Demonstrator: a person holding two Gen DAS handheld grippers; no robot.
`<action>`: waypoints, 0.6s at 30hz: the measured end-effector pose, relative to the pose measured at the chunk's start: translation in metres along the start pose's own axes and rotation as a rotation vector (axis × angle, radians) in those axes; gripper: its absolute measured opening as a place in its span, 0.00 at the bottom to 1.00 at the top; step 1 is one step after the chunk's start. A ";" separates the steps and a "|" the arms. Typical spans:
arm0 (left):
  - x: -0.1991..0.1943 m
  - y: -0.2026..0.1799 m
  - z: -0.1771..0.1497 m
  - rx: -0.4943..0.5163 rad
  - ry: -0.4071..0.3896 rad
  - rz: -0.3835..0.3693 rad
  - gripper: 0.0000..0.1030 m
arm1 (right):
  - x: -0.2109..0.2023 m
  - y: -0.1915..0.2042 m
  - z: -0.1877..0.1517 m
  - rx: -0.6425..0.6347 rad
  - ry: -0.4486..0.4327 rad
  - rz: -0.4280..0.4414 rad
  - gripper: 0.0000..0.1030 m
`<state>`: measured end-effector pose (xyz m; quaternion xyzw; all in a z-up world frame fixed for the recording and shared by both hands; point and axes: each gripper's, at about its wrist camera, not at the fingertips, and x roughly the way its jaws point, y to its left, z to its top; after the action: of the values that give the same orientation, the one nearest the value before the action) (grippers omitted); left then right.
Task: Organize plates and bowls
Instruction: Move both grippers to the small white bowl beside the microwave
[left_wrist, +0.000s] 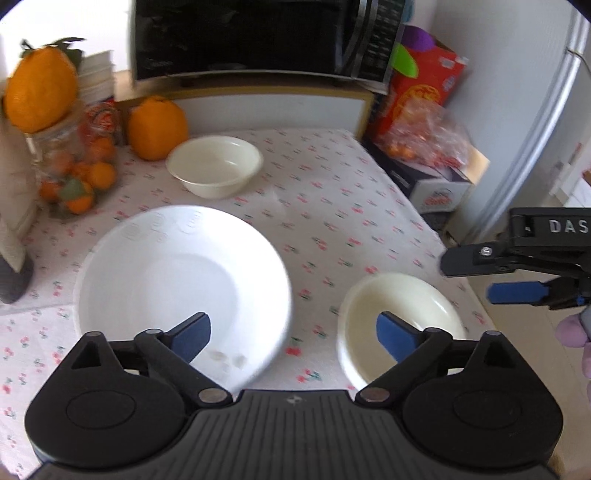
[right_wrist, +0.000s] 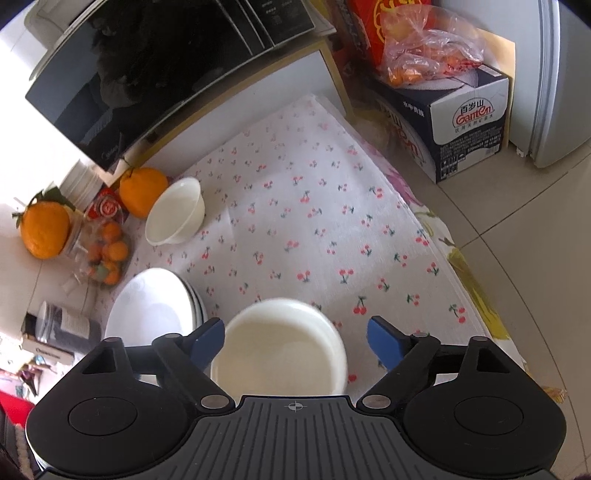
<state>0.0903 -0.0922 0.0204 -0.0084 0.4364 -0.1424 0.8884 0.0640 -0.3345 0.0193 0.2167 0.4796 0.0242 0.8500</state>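
Note:
A white plate (left_wrist: 181, 280) lies on the cherry-print cloth; in the right wrist view it is the top of a short stack of plates (right_wrist: 155, 306). Right of it stands a cream bowl (left_wrist: 399, 321), and a second cream bowl (left_wrist: 216, 164) sits farther back by a big orange. My left gripper (left_wrist: 293, 328) is open, one pad over the plate's near rim, the other over the near bowl. My right gripper (right_wrist: 295, 332) is open above that near bowl (right_wrist: 280, 350), its pads clear of the rim. The right gripper (left_wrist: 476, 275) also shows at the left wrist view's right edge. The far bowl (right_wrist: 177, 214) is upright.
A black microwave (left_wrist: 255, 37) stands at the back. Two large oranges (left_wrist: 157, 127) and a jar of small oranges (left_wrist: 74, 173) crowd the back left. Off the table's right edge (right_wrist: 443, 236) are a cardboard box (right_wrist: 465, 122), a bag of fruit (right_wrist: 432, 48) and a fridge (right_wrist: 561, 81).

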 end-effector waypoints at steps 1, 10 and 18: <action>0.000 0.004 0.003 -0.007 -0.007 0.013 0.97 | 0.001 0.002 0.002 0.000 -0.008 -0.002 0.87; 0.005 0.040 0.033 -0.113 -0.033 0.109 0.99 | 0.022 0.033 0.024 0.011 -0.055 -0.027 0.93; 0.025 0.068 0.065 -0.141 -0.025 0.171 0.99 | 0.052 0.061 0.051 0.036 -0.029 -0.022 0.94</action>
<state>0.1716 -0.0404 0.0317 -0.0354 0.4333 -0.0352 0.8999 0.1442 -0.2837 0.0237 0.2269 0.4699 0.0033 0.8531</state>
